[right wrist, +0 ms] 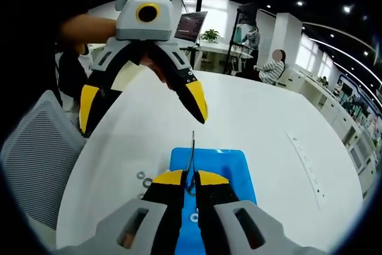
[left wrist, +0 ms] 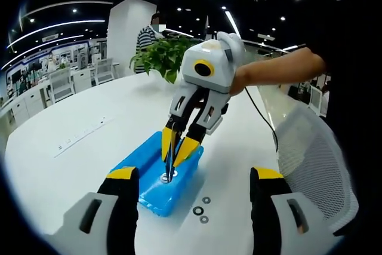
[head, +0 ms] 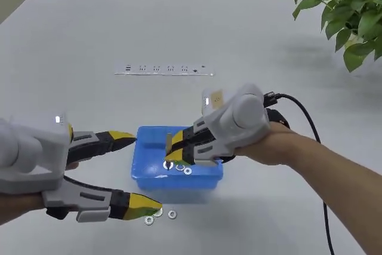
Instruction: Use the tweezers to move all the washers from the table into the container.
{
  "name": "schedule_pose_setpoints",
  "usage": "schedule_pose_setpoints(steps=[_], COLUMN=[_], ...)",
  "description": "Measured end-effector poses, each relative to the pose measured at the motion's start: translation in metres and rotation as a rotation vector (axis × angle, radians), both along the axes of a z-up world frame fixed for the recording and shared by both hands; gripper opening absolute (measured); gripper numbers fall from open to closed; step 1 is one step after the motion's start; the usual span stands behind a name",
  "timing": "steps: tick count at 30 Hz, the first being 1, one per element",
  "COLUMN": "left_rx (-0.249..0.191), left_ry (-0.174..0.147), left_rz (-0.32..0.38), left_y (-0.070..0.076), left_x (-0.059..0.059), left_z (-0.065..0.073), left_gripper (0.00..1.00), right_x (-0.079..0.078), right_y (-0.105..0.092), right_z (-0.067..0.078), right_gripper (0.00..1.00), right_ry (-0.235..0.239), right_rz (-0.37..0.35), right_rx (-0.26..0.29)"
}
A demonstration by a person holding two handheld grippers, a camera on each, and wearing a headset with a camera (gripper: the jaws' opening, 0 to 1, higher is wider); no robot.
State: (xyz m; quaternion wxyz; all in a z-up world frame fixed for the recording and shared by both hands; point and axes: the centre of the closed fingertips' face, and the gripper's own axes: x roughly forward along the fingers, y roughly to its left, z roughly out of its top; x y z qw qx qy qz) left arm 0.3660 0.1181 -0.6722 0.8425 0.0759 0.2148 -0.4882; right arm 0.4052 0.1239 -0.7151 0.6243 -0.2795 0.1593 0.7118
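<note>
Washers [head: 172, 214] small silver rings by blue container [head: 173, 181]; R gripper [head: 175, 148] clamps tweezers [right wrist: 192, 153]; L gripper [head: 143, 171] released.

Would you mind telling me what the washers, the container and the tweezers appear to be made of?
Washers: probably metal; small silvery rings that catch the light.
Container: likely plastic; uniform bright blue, with smooth, slightly glossy walls.
Tweezers: probably metal with a dark finish; very thin, straight, dark blades, though too slender to be certain.
</note>
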Motion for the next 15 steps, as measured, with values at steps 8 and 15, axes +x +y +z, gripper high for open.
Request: schedule_pose_setpoints(steps=[8,15], left_rx=[0.026,0.051], left_ry=[-0.029,-0.053], left_rz=[-0.035,-0.075], left_y=[-0.006,-0.013], left_x=[0.02,0.034], left_z=[-0.001,-0.003], left_gripper=[0.64,0.53], right_x=[0.005,0.007], right_y=[-0.001,-0.001], right_z=[-0.013,-0.02], right_gripper=[0.08,0.08], right_ry=[0.022,0.038], right_rz=[0.007,0.013], right_rx=[-0.018,-0.025])
